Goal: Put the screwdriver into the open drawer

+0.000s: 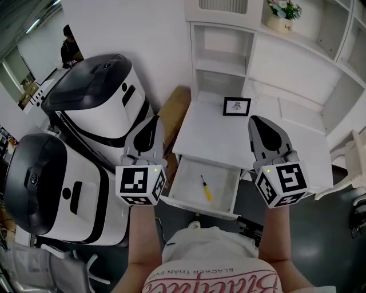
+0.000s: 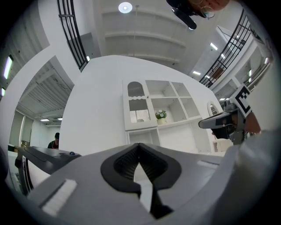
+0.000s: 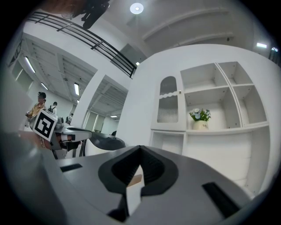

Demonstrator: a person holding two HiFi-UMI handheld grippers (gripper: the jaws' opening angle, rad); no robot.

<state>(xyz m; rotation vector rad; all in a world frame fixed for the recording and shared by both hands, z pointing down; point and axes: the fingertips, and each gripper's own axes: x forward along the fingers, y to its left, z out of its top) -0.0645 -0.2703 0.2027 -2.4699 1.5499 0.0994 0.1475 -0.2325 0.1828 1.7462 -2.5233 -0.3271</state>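
A screwdriver (image 1: 205, 189) with a yellow handle lies inside the open white drawer (image 1: 184, 182), which is pulled out of the white desk (image 1: 209, 137). My left gripper (image 1: 150, 125) hovers left of the drawer, over the desk's left edge, its jaws shut and empty. My right gripper (image 1: 260, 123) hangs above the desk to the drawer's right, also shut with nothing in it. In the left gripper view the left gripper (image 2: 139, 151) points about level at the shelving, with the right gripper (image 2: 219, 123) at the right. The right gripper view shows the right gripper (image 3: 140, 154) closed.
A small framed picture (image 1: 237, 106) stands on the desk's far side. White shelving (image 1: 223, 57) with a flower pot (image 1: 283, 14) rises behind. Two large white and black machines (image 1: 103, 103) (image 1: 51, 189) stand to the left. A person (image 1: 70, 46) sits far back left.
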